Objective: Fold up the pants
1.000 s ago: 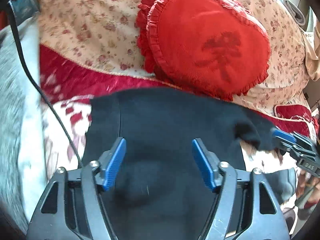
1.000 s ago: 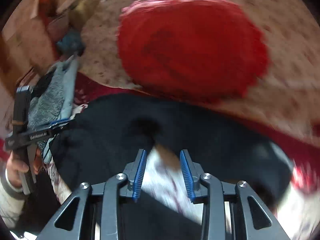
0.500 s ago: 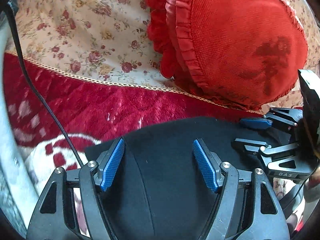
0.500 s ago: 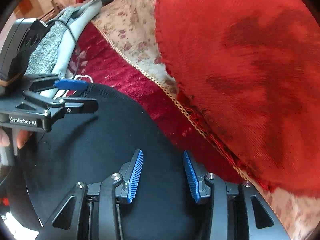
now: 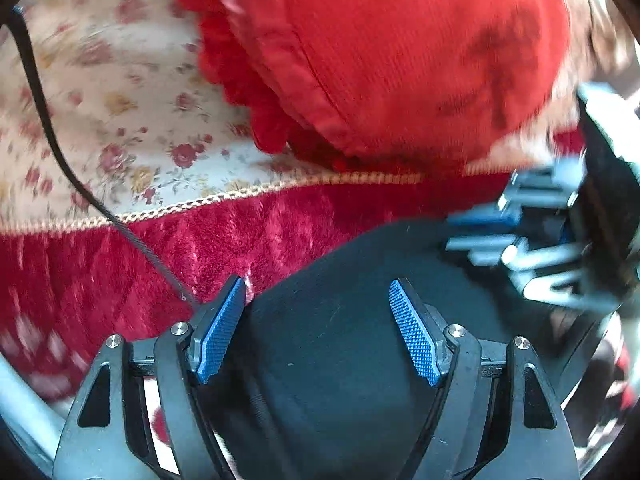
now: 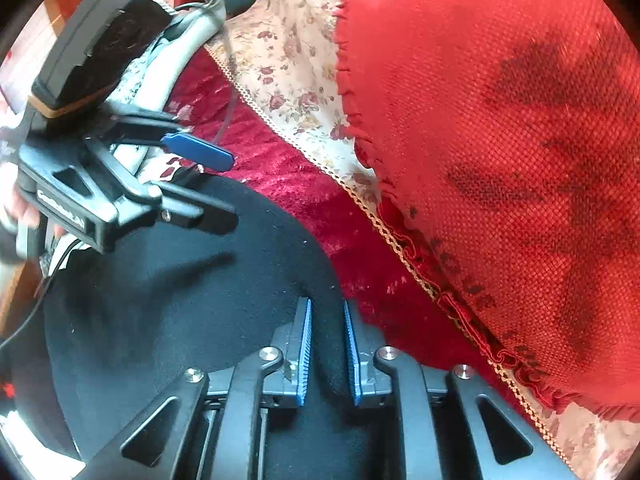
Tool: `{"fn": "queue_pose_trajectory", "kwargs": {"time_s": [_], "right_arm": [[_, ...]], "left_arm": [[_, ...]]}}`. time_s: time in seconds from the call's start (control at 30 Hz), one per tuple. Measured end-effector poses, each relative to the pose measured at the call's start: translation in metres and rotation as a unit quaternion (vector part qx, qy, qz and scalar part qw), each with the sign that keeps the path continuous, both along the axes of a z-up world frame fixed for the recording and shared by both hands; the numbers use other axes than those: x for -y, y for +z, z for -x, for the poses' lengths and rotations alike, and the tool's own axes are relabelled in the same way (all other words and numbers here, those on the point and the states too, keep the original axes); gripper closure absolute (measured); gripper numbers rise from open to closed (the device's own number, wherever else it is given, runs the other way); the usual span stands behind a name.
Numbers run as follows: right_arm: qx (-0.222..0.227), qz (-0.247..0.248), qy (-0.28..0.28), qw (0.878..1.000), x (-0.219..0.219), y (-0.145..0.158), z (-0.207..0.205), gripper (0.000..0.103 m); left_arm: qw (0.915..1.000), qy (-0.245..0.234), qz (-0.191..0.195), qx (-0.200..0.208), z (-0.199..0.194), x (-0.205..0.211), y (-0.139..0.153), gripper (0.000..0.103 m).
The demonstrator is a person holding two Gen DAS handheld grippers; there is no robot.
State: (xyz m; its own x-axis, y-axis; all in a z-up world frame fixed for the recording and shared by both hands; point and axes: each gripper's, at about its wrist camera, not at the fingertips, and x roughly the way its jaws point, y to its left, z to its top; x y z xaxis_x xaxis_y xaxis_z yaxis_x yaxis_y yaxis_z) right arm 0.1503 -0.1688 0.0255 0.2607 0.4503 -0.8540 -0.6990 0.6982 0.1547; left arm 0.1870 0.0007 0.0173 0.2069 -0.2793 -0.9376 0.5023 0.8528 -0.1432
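The black pants [image 5: 340, 344] lie on the red velvet cover, their far edge near the red cushion. In the left wrist view my left gripper [image 5: 318, 320] is open, its blue pads spread wide above the black cloth. My right gripper shows blurred at the right [image 5: 516, 236]. In the right wrist view my right gripper [image 6: 326, 344] has its pads close together on the edge of the pants [image 6: 180, 300], with black cloth between them. My left gripper [image 6: 200, 184] shows at the upper left, open above the cloth.
A large red ruffled cushion [image 5: 400, 52] [image 6: 500, 140] lies just beyond the pants on a floral bedcover [image 5: 100, 100]. A red velvet cover [image 5: 160, 264] lies under the pants. A black cable [image 5: 60, 148] runs down the left. Grey cloth [image 6: 192, 36] lies at far left.
The right gripper's pads have closed from a wide gap onto the pants' edge. Both grippers carried the black cloth forward toward the red cushion. The left gripper stays open.
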Motion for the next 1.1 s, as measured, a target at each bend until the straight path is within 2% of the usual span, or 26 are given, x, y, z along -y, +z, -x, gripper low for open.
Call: {"fn": "queue_pose_trajectory", "kwargs": {"time_s": [0.1,0.27,0.3,0.33,0.37,0.43,0.47,0.5,0.53,0.7,0.83,0.97,1.1], "right_arm": [[0.01,0.0,0.002,1.0,-0.002,0.001,0.002,0.091],[0.033,0.003,-0.002,0.999,-0.001,0.004,0.011,0.092],[0.038,0.006,-0.004,0.999,-0.002,0.004,0.012,0.093],[0.043,0.007,-0.005,0.999,-0.003,0.005,0.014,0.093],[0.05,0.008,-0.008,0.999,-0.003,0.007,0.016,0.093],[0.062,0.005,-0.013,0.998,-0.003,0.012,0.022,0.094],[0.071,0.002,-0.015,0.997,-0.004,0.017,0.026,0.094],[0.077,0.001,-0.016,0.997,-0.004,0.021,0.03,0.094],[0.085,-0.002,-0.019,0.996,-0.004,0.028,0.036,0.094],[0.124,-0.029,-0.023,0.992,-0.003,0.071,0.078,0.095],[0.151,-0.04,-0.015,0.988,-0.003,0.102,0.125,0.095],[0.156,-0.054,-0.005,0.986,-0.006,0.119,0.183,0.095],[0.141,-0.06,0.002,0.988,-0.015,0.104,0.234,0.095]], "left_arm": [[0.9993,-0.021,-0.03,0.01,-0.009,0.006,-0.009,0.026],[0.9989,-0.032,-0.022,0.025,-0.009,0.014,-0.022,0.024],[0.9985,-0.038,-0.02,0.034,-0.007,0.015,-0.022,0.032],[0.998,-0.05,-0.007,0.038,-0.003,0.016,-0.02,0.048],[0.9978,-0.055,0.002,0.038,0.001,0.017,-0.017,0.052],[0.997,-0.063,0.006,0.045,0.009,0.02,-0.011,0.075],[0.9964,-0.068,0.004,0.05,0.013,0.021,-0.008,0.08],[0.9953,-0.073,-0.004,0.064,0.02,0.022,0.0,0.09],[0.9944,-0.073,-0.009,0.075,0.026,0.02,0.006,0.094],[0.9896,-0.069,0.01,0.126,0.063,0.005,0.05,0.094],[0.9846,-0.066,0.025,0.16,0.112,-0.014,0.087,0.094],[0.9832,-0.059,0.033,0.169,0.17,-0.02,0.097,0.094],[0.9882,-0.038,0.046,0.141,0.218,-0.028,0.074,0.094]]}}
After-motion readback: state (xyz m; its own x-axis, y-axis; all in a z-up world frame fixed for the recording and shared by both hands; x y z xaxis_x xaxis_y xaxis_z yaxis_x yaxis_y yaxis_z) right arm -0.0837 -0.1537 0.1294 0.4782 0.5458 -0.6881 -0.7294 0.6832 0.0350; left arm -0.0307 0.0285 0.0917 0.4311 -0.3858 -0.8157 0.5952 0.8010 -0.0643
